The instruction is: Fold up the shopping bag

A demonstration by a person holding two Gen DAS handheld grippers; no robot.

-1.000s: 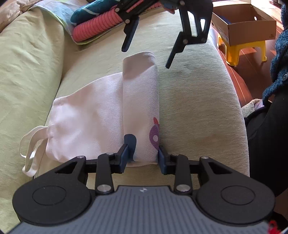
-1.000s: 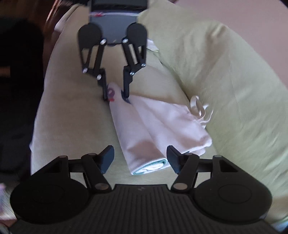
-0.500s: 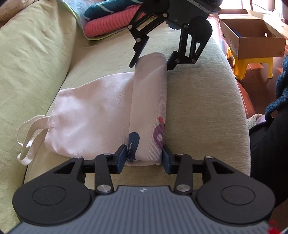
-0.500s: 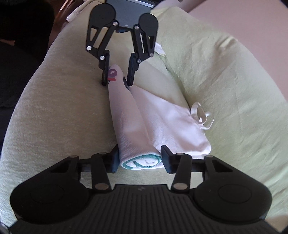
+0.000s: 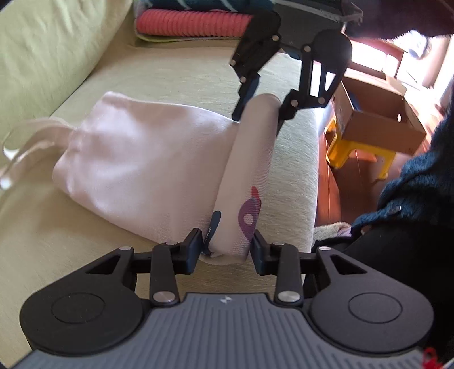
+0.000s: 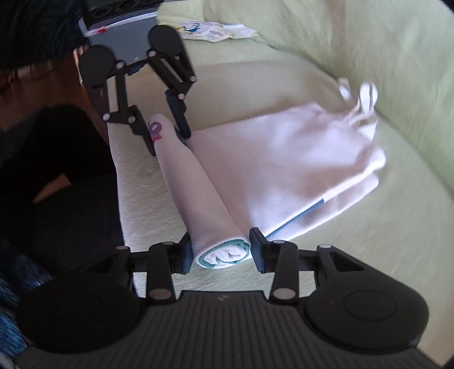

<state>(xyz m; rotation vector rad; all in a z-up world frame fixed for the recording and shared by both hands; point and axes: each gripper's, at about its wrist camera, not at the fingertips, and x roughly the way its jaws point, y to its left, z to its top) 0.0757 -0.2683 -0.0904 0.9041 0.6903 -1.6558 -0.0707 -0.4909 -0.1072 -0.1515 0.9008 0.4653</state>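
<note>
A pale pink cloth shopping bag (image 5: 147, 159) lies on a green sofa seat (image 5: 176, 76), with one side rolled into a tight tube (image 5: 249, 159). Its flat part and handles (image 5: 25, 142) point toward the backrest. My left gripper (image 5: 227, 250) holds the tube's end that bears a purple and red print; its jaws are closing, and both pads touch the cloth. My right gripper (image 6: 222, 251) holds the other end, where a teal edge (image 6: 224, 249) spirals; its jaws are closing too. Each gripper also shows in the other's view: right gripper (image 5: 259, 113), left gripper (image 6: 167, 139).
Folded coral and teal textiles (image 5: 193, 22) lie at the seat's far end. Beyond the seat's front edge, a cardboard box (image 5: 377, 119) stands on a yellow stool (image 5: 340, 153) on a wood floor. A person's dark knitted sleeve (image 5: 420, 184) is at the right. Paper items (image 6: 210, 29) lie on the sofa.
My right gripper came down from above the bag and closed on the far end of the roll. Both grippers have tilted sideways, and the roll's ends have risen a little.
</note>
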